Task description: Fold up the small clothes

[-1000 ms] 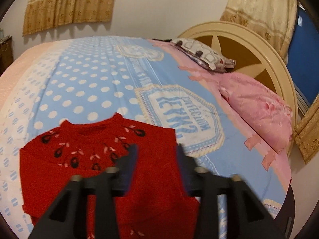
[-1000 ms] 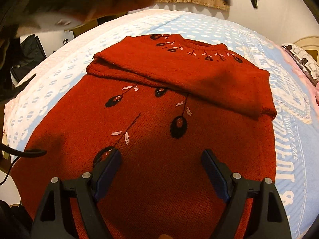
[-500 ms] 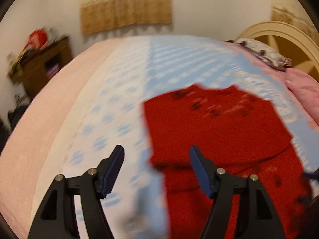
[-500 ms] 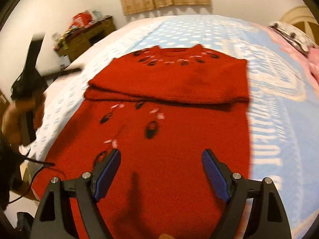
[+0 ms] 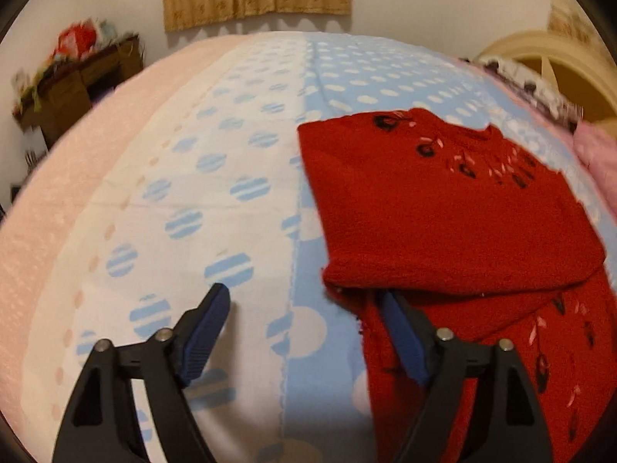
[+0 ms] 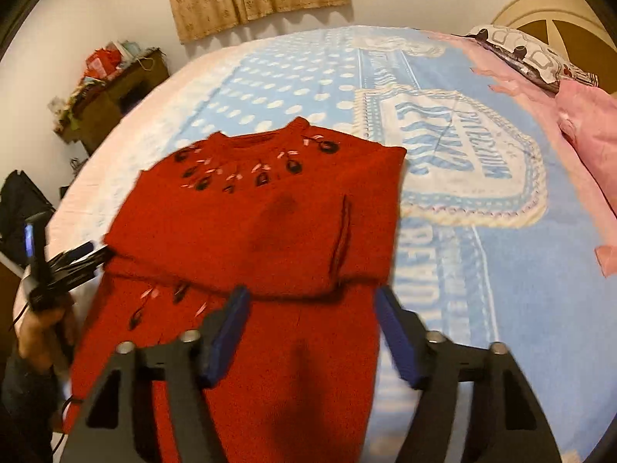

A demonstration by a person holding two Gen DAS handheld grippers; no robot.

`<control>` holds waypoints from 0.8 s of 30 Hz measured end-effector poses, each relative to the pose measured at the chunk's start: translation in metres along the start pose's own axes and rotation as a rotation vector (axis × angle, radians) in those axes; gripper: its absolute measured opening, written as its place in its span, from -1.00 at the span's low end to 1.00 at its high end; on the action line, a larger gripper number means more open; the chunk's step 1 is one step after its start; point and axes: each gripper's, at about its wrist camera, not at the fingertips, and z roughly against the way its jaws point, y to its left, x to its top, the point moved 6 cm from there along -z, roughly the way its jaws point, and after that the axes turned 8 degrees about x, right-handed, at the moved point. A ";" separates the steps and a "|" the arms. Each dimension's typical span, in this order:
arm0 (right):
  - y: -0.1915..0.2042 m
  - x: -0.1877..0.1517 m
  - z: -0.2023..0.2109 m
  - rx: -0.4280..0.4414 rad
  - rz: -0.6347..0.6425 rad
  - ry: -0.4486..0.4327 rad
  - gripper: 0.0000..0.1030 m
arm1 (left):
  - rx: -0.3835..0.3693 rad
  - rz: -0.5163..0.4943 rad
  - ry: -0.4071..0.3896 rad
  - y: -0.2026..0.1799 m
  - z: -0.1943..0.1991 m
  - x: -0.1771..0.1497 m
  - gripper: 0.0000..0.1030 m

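A red knit sweater (image 5: 455, 212) with black and pink embroidery lies flat on the bed, its sleeves folded across the chest. It also shows in the right wrist view (image 6: 270, 223). My left gripper (image 5: 308, 308) is open and empty, low over the bedspread at the sweater's left edge, its right finger beside the folded sleeve. My right gripper (image 6: 308, 308) is open and empty, above the sweater's lower right part. The left gripper (image 6: 65, 266) and the hand that holds it show at the left of the right wrist view.
The bed has a blue and white dotted bedspread (image 5: 231, 177) with a pink border. Pink pillows (image 6: 590, 131) and a patterned pillow (image 6: 528, 54) lie by the cream headboard (image 6: 559, 11). A cluttered wooden side table (image 6: 112, 92) stands beyond the far left corner.
My left gripper has opened and swung from over the sweater to its left edge. My right gripper has shifted toward the sweater's right side.
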 end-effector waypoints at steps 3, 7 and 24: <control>-0.008 0.010 -0.026 -0.018 -0.026 0.024 0.08 | -0.030 0.039 -0.004 0.005 0.000 -0.004 0.72; -0.010 0.020 -0.059 -0.027 -0.044 0.040 -0.47 | -0.041 0.063 -0.001 0.008 -0.002 -0.008 0.83; -0.039 0.011 -0.051 -0.154 -0.039 -0.005 -0.88 | 0.013 0.132 0.012 0.022 -0.006 -0.009 0.86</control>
